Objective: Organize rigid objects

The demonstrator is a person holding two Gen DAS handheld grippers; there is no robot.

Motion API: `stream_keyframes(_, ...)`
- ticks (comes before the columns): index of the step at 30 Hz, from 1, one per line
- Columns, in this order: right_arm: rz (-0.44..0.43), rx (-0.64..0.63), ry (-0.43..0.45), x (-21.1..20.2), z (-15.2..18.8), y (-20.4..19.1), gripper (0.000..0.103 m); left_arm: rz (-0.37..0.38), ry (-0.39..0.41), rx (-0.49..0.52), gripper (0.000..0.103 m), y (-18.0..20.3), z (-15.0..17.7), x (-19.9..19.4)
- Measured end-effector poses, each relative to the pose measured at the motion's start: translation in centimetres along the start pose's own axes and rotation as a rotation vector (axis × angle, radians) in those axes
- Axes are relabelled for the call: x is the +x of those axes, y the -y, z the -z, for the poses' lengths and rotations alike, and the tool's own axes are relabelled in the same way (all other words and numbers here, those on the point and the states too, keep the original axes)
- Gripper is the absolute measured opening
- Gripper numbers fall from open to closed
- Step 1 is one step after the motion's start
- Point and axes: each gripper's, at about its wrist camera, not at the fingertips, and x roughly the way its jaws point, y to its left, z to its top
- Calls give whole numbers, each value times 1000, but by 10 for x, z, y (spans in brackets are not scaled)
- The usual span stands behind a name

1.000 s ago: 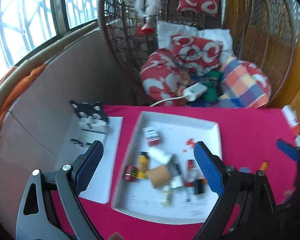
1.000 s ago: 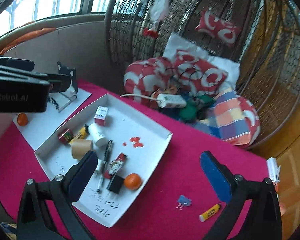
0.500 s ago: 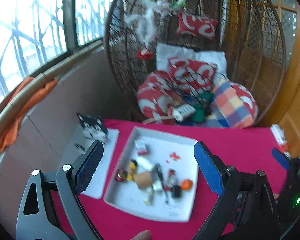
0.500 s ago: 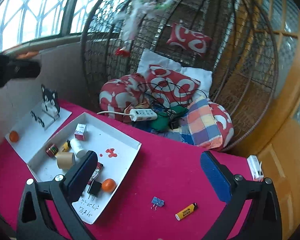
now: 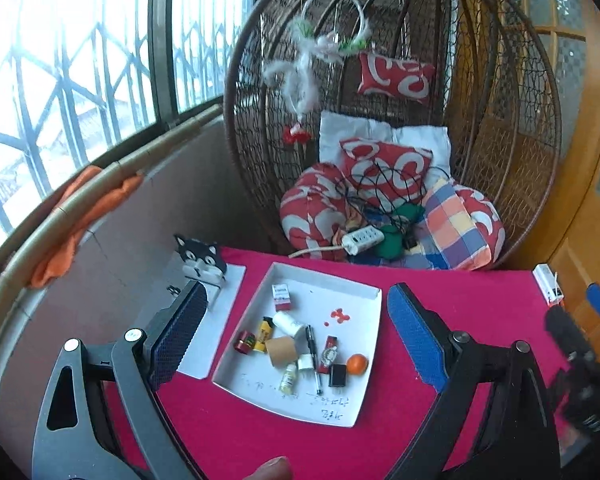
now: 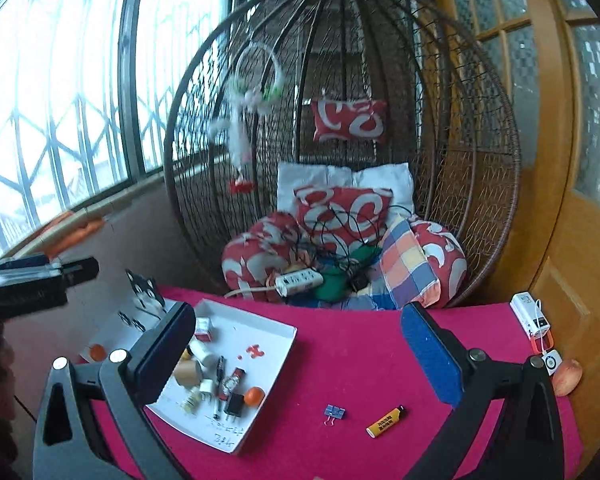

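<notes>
A white tray (image 5: 364, 300) (image 6: 276, 334) sits on the red-clothed table and holds several small items: a cardboard roll (image 5: 281, 351), a pen (image 5: 313, 354), a small orange (image 5: 357, 364) (image 6: 254, 396), a black plug (image 5: 337, 375) and a red box (image 5: 282, 298). My left gripper (image 5: 296, 338) hovers high above the tray, open and empty. My right gripper (image 6: 300, 360) is open and empty too, raised over the table. On the bare cloth lie a blue binder clip (image 6: 334, 412) and a yellow lighter (image 6: 385, 421).
A white sheet (image 5: 220, 320) with a cat-faced stand (image 5: 202, 262) lies left of the tray, a second orange (image 6: 97, 352) on it. A white device (image 6: 530, 316) and a peach (image 6: 567, 377) sit at the table's right edge. A wicker hanging chair (image 6: 480, 200) with cushions stands behind.
Both grippers have risen and drawn back from the table, so the tray looks smaller and lower. Their jaws have stayed wide open and empty. The right view has levelled out.
</notes>
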Motion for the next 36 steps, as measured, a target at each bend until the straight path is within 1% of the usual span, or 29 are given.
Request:
stream_keyframes(3, -31, 28, 49, -16, -6, 9, 103, -23, 54, 7, 93, 4, 2, -20)
stream_keyframes(7, -75, 47, 106, -38, -12, 16, 103, -27, 101, 6, 93, 9, 3, -40)
stream_keyframes(9, -90, 40, 121, -46, -12, 17, 103, -19, 109, 5, 93, 11, 4, -45)
stream_keyframes(12, -133, 39, 115, -52, -11, 21, 103, -26, 110, 5, 93, 16, 7, -52)
stream_keyframes(14, -167, 54, 105, -56, -10, 28, 103, -32, 91, -6, 93, 19, 8, -53)
stream_keyframes(16, -171, 61, 118, -63, -8, 33, 103, -51, 89, -14, 93, 21, 9, -56)
stream_keyframes(18, -157, 53, 145, -71, -7, 36, 103, -77, 111, -9, 93, 25, 10, -61)
stream_keyframes(21, -121, 28, 181, -82, -3, 41, 103, -67, 121, -16, 93, 28, 12, -64)
stream_keyframes(23, -111, 16, 181, -83, 1, 43, 103, -46, 107, -20, 93, 31, 14, -62)
stream_keyframes(27, -105, 9, 152, -75, 5, 46, 103, -9, 63, -33, 93, 36, 16, -51)
stream_keyframes(31, -112, 2, 123, -69, 10, 46, 103, -15, 25, -10, 93, 45, 21, -41)
stream_keyframes(36, -123, 6, 101, -63, 12, 46, 103, -18, -43, 24, 93, 52, 30, -27)
